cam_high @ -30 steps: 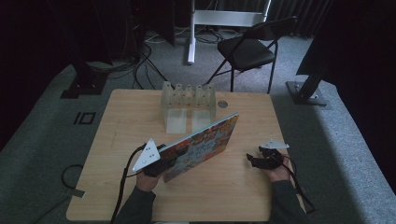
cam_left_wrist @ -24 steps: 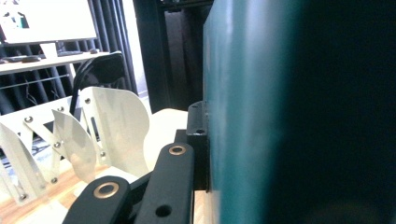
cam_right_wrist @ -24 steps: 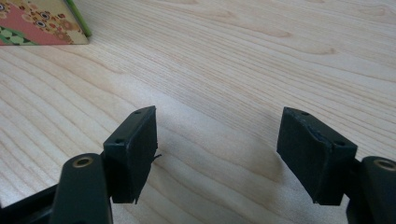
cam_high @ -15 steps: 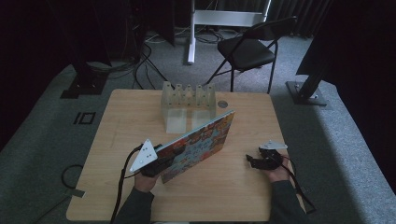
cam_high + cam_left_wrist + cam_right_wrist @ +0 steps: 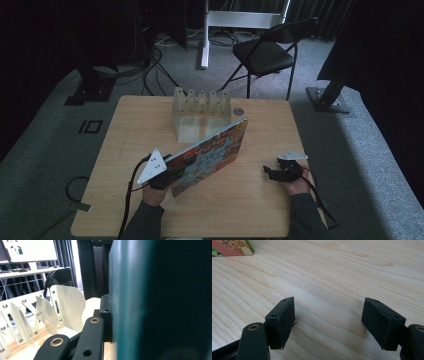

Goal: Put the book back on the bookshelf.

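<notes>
On the bench [image 5: 125, 210], the book [image 5: 210, 152] is tilted up, near the slotted rack [image 5: 200, 107], clamped by the left hand-held gripper [image 5: 172, 172]; slotting it likely comes next, while the right hand-held gripper [image 5: 272, 172] rests released.

dark sleeves [image 5: 150, 225]; black fingers [image 5: 280, 322], brass rivets

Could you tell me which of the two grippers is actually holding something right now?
The left gripper: it is clamped on the colourful book, tilted up off the table. The right gripper has its jaws spread, with nothing between them.
</notes>
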Demonstrator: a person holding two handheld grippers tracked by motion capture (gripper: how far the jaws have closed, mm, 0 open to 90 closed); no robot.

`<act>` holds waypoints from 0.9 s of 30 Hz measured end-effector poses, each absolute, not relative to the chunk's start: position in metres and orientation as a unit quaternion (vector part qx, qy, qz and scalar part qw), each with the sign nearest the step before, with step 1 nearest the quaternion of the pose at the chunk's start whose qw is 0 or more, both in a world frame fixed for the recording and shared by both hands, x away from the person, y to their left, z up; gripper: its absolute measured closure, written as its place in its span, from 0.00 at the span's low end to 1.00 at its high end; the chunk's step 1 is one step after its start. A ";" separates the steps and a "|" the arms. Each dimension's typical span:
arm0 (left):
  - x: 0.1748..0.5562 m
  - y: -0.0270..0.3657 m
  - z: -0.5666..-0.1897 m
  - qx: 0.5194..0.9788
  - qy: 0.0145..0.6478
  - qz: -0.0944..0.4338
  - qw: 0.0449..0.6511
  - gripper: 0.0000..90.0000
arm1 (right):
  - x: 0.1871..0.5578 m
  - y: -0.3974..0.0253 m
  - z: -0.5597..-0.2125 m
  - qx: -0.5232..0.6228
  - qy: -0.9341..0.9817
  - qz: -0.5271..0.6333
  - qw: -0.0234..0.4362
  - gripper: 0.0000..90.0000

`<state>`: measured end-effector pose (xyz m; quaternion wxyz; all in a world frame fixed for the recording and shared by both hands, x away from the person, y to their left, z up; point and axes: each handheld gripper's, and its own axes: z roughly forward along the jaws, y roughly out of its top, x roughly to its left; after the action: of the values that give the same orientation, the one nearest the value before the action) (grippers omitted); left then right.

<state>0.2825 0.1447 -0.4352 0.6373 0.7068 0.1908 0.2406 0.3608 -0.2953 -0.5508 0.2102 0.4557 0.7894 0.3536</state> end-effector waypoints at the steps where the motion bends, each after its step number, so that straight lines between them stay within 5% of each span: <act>1: 0.282 0.145 -0.435 0.706 0.192 0.242 0.637 0.89 | 0.361 -0.295 -0.551 0.456 0.789 0.354 0.210 0.29; 27: 0.280 0.154 -0.436 0.701 0.207 0.257 0.632 0.89 | 0.361 -0.296 -0.551 0.458 0.789 0.354 0.207 0.29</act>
<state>0.2798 0.1544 -0.4356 0.6322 0.7010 0.2071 0.2572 0.3612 -0.2963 -0.5509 0.2068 0.4584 0.7887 0.3535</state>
